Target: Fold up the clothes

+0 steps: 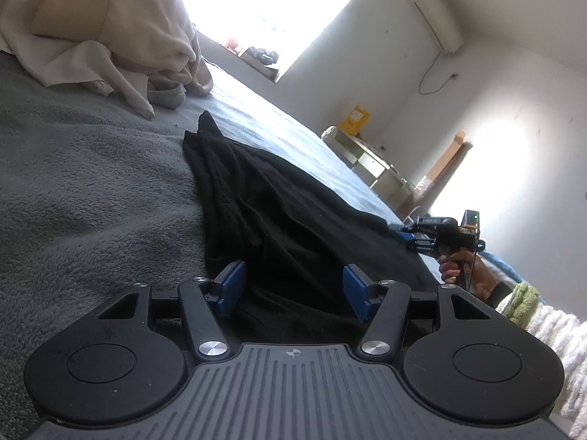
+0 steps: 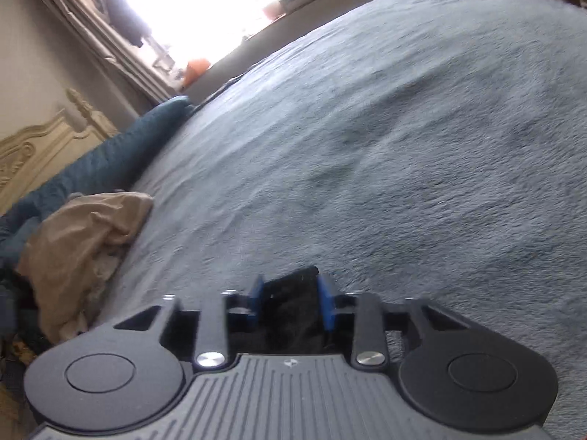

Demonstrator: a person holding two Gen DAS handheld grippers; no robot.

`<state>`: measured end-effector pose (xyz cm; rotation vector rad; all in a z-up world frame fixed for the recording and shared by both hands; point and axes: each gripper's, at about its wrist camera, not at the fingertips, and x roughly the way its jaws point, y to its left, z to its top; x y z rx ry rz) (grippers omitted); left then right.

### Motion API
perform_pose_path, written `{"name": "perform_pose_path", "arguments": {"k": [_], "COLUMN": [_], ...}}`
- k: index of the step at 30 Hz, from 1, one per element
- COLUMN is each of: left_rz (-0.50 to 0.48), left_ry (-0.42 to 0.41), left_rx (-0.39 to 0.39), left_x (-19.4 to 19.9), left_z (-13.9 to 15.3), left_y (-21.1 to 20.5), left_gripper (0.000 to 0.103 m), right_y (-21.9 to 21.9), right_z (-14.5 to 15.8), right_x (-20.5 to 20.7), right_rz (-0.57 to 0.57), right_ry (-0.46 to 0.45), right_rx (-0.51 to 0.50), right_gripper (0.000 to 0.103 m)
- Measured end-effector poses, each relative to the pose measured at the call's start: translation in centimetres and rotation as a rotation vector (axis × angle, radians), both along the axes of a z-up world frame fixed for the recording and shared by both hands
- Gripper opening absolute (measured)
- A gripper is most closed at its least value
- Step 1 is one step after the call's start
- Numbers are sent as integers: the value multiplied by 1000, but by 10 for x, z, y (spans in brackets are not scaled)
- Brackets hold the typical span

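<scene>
The left gripper (image 1: 291, 289) is held low over the bed with its two blue pads (image 1: 231, 286) spread apart; black cloth lies between them but is not pressed by either. The right gripper (image 2: 291, 302) is seen clamped on a fold of the same black garment (image 1: 279, 212), its pads drawn close against the dark fabric, which stands up between them in the right wrist view. In the left wrist view the right gripper (image 1: 438, 233) is also seen at the garment's far edge, carried by a hand (image 1: 464, 267). One black garment is counted: it is spread loosely across the grey fleece blanket (image 1: 91, 190) that covers the bed, bunched into long ridges that narrow to a point away from the left gripper, and it looks soft and matt. One heap of beige clothes (image 1: 110, 25) is piled further up the bed, well apart from the black garment, with a grey piece tucked at its foot. A white and green knitted textile (image 1: 543, 322) is seen at the bed's edge near the hand. Whether any container holds clothes cannot be told.
</scene>
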<state>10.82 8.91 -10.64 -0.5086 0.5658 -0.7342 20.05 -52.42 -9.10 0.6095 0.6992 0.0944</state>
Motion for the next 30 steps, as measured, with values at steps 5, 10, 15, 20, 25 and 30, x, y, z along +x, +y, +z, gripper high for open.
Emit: {"name": "perform_pose_path", "arguments": {"k": [5,10,15,20,25,30], "left_rz": [-1,-1,-1,0,0,4], "left_ry": [0,0,0,0,0,-4], "left_rx": [-4,-6,-5,-5,-3,10], "left_x": [2,3,2,3,3,2], "left_z": [-1,-2,-2,-1,-1,0], "left_y": [0,1,1,0,0,-1], "left_gripper": [59,59,59,59,59,59], "right_y": [-5,-17,-17,-20,58,187], "right_z": [15,-8,-21,3,44,39], "right_x": [-32,-31,-15,-40,-42,14], "right_rz": [-69,-158,-190,-305,-42,321], "right_ry": [-180,-135,-72,-153,-170,19], "right_rx": [7,51,19,-12,-44,-102], "right_gripper": [5,5,12,23,23,23]}}
